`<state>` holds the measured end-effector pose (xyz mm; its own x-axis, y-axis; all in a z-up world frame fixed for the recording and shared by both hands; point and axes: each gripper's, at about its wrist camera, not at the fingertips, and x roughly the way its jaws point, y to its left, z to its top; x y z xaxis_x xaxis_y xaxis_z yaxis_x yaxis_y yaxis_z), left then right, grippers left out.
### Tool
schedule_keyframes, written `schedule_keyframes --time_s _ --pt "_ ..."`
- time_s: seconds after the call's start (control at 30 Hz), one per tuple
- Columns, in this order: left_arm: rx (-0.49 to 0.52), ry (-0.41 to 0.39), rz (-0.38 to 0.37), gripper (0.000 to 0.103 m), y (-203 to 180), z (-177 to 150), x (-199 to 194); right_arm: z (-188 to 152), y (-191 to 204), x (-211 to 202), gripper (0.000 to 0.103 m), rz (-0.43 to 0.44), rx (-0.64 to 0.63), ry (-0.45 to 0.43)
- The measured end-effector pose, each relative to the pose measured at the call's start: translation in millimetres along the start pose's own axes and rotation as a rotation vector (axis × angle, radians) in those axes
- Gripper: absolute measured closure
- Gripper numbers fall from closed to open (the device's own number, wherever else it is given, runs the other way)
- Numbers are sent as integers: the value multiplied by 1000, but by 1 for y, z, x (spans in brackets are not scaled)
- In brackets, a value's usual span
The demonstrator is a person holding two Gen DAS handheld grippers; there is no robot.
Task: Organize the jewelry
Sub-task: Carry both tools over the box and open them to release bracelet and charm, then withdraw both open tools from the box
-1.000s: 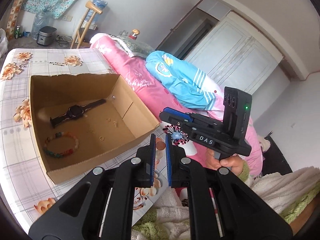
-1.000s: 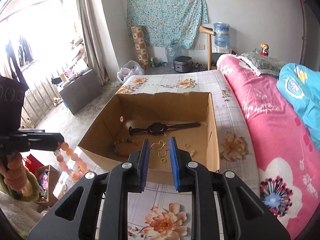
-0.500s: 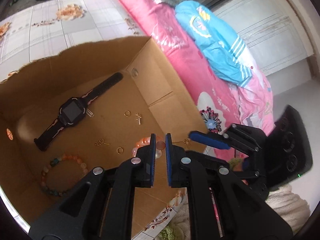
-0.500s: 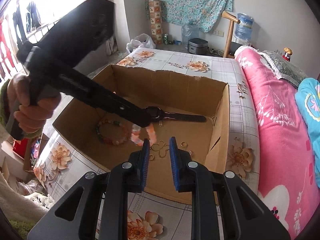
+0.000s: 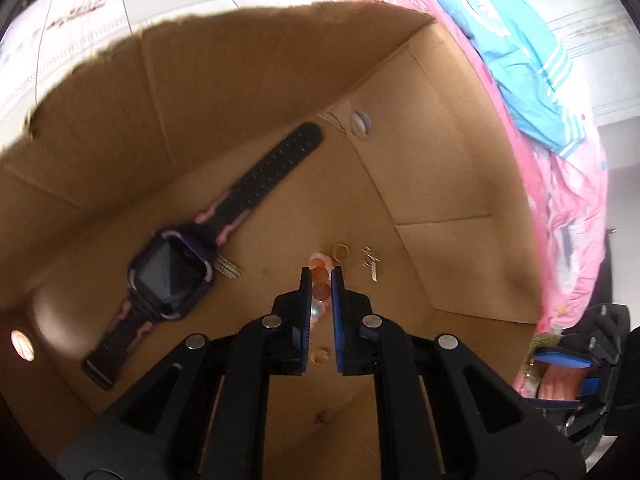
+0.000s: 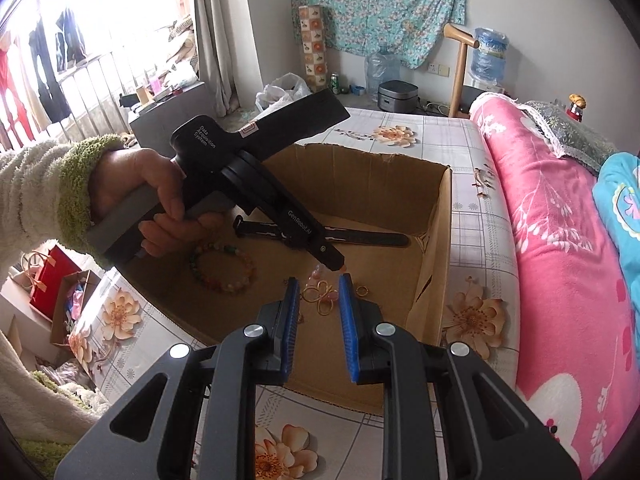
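Observation:
My left gripper point(image 5: 321, 273) is shut on an orange bead bracelet point(image 5: 320, 280) and holds it low inside the cardboard box point(image 5: 440, 160), just above the floor. It also shows in the right wrist view point(image 6: 340, 267) reaching down into the box point(image 6: 440, 216). A black and pink watch point(image 5: 188, 260) lies on the box floor to its left, a gold ring point(image 5: 341, 252) and an earring point(image 5: 371, 264) just ahead. My right gripper point(image 6: 318, 284) is open and empty above the box's near wall. A multicolour bead bracelet point(image 6: 222, 266) and gold rings point(image 6: 320, 296) lie inside.
The box stands on a flowered tablecloth point(image 6: 400, 132). A pink blanket point(image 6: 560, 240) and a blue garment point(image 5: 512, 52) lie along the right. A red bag point(image 6: 52, 280) and clutter sit on the floor at the left.
My left gripper has gone further down into the box with the orange bracelet, close to the floor. My right gripper has stayed over the box's near wall.

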<state>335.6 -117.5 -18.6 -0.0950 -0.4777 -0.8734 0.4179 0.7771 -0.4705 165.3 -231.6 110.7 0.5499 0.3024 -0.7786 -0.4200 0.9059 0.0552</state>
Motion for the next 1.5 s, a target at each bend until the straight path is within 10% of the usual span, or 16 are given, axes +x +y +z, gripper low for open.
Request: schedule_keyframes --time_s 0.13,0.5,0.8,1.1,1.3,1.5 --pt "-15 -7 57 61 5 4 -1 0 -1 3 83 2 8 11" --pt "14 -286 45 44 -15 -38 -113 17 8 20 83 38 -25 97" --pt "9 -713 241 19 -12 -166 -236 48 45 100 83 224 -72 443" --pt "-180 -861 212 18 24 -268 -235 41 55 175 82 214 33 742" --pt "-262 -848 89 18 37 -290 -202 41 50 146 71 225 89 658" --pt "-214 -825 -15 17 32 -292 -187 52 16 27 68 201 214 264"
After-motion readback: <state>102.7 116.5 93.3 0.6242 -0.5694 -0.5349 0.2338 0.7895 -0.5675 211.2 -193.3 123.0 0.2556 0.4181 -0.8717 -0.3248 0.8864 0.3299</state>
